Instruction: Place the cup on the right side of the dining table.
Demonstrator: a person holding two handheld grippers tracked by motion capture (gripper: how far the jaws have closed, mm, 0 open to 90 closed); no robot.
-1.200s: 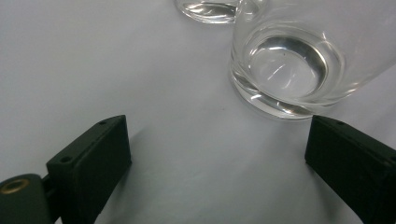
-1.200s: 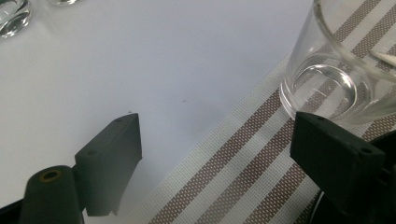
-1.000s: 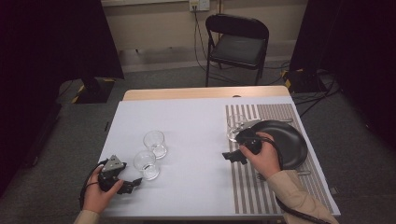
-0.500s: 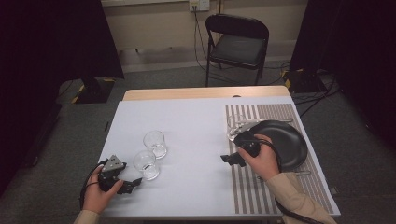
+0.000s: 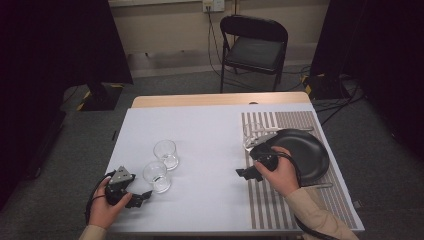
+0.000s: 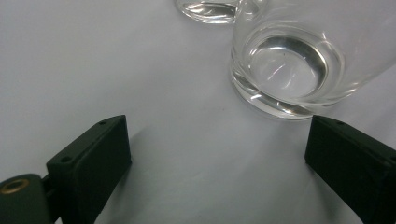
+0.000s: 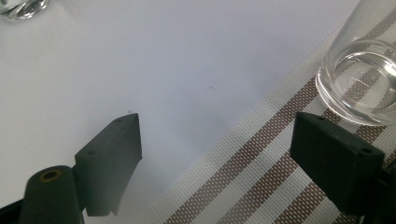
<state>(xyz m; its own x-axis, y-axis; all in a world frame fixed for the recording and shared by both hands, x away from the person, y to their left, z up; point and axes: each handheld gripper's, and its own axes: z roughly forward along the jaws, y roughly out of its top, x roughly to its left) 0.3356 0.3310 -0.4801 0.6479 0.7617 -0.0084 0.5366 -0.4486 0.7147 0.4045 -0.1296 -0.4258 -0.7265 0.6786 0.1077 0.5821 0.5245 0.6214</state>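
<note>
Two clear empty glasses stand on the white table cover: one glass (image 5: pixel 165 153) near the middle and a nearer glass (image 5: pixel 157 176) just right of my left gripper (image 5: pixel 141 198). In the left gripper view that nearer glass (image 6: pixel 289 70) stands upright ahead of the right jaw, and the left gripper (image 6: pixel 219 177) is open with only table between the jaws. A third glass (image 5: pixel 252 136) stands on the striped placemat (image 5: pixel 280 210) beside a black plate (image 5: pixel 305 150). My right gripper (image 5: pixel 246 173) is open at the placemat's left edge, with that glass (image 7: pixel 364 79) just beyond its right jaw.
Cutlery lies on the placemat behind the plate (image 5: pixel 280 131) and in front of it (image 5: pixel 320 185). A bare strip of wooden table (image 5: pixel 220 100) lies at the far edge. A black folding chair (image 5: pixel 252 47) stands behind the table. Dark curtains hang on both sides.
My right gripper has drawn back a little toward the person, away from the glass on the placemat. The left gripper and the glasses have not moved.
</note>
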